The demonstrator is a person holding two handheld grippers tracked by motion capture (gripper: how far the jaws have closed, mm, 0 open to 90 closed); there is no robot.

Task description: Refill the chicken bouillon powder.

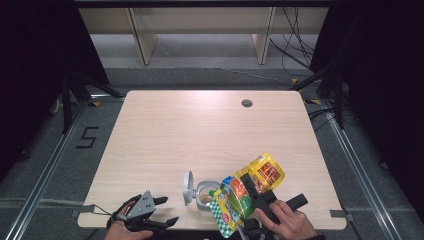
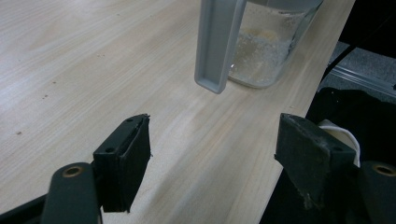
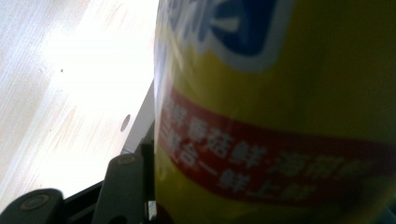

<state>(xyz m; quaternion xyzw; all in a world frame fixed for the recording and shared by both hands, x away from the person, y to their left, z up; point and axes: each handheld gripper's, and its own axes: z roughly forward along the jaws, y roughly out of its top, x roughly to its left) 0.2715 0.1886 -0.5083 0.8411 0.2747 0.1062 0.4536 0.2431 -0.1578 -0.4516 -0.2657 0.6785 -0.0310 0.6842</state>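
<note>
Pouch, yellow and green, sits squeezed between the right gripper's jaws, tipped with its green spout end over the jar. Some white grains already lie in the jar, so pouring looks partly done. Left of the jar, the left gripper waits with jaws wide, holding nothing. The jar's lid stands open.

Left gripper jaws wide apart, nothing between them, over light wooden tabletop. Clear glass jar with grey handle just beyond.
</note>
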